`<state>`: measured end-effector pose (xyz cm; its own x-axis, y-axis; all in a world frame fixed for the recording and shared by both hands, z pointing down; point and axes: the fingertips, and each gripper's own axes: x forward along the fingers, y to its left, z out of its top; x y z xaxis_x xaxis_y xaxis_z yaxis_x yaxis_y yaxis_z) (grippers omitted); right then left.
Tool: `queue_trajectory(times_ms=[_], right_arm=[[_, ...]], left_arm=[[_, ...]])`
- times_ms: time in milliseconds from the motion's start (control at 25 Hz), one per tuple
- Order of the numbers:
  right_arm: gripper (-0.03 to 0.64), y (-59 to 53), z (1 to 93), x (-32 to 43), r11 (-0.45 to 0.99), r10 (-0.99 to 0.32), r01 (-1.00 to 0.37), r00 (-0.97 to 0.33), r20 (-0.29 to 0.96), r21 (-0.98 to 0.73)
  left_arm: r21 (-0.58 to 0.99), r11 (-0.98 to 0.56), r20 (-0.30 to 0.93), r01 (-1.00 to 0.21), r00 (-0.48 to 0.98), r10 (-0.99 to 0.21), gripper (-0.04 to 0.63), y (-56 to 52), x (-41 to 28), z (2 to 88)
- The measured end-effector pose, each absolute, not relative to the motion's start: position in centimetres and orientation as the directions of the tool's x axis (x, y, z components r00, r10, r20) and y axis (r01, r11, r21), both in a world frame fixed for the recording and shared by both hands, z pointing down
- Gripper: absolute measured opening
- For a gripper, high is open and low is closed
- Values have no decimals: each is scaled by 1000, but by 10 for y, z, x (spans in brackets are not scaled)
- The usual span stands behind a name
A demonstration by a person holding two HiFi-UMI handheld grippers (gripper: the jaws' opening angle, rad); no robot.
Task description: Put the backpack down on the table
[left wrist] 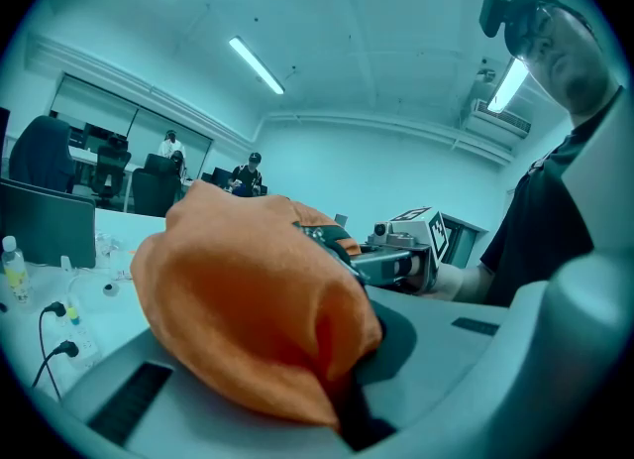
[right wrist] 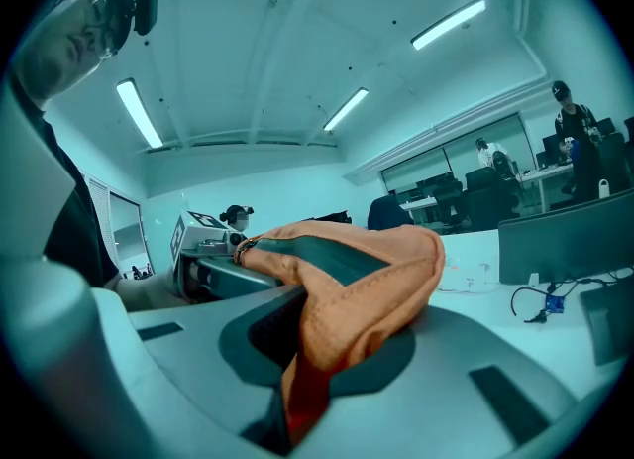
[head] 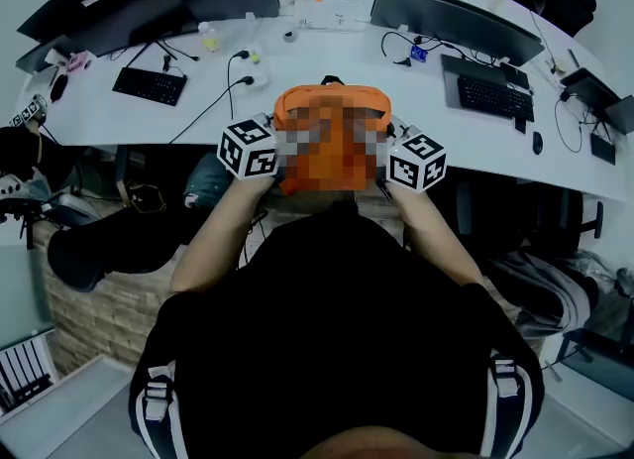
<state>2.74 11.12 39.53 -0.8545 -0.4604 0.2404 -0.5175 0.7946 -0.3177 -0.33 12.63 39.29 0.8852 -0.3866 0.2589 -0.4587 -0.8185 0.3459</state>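
Observation:
An orange backpack [head: 332, 110] hangs between my two grippers at the near edge of the white table [head: 327, 41], partly covered by a mosaic patch in the head view. My left gripper [head: 272, 155] is shut on the backpack's left side; in the left gripper view the orange cloth [left wrist: 248, 298] bulges out of the closed jaws. My right gripper [head: 391, 162] is shut on its right side, with orange fabric [right wrist: 367, 288] pinched between the jaws in the right gripper view. Each gripper shows in the other's view, across the bag.
The curved table carries monitors [head: 451, 16], two keyboards [head: 149, 83] [head: 492, 97], a laptop [head: 109, 11], cables, a power strip [head: 243, 65] and a mouse [head: 537, 142]. Office chairs [head: 99, 244] and bags stand on the floor near the table's front edge. People sit at desks far off.

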Motion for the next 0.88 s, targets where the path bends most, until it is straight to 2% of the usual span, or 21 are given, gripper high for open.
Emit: queue_trajectory(times_ms=[880], right_arm=[[61, 36, 428, 36, 783, -451, -525, -848, 278, -333]], left_arm=[[395, -792, 280, -466, 882, -379, 41, 54, 5, 420]])
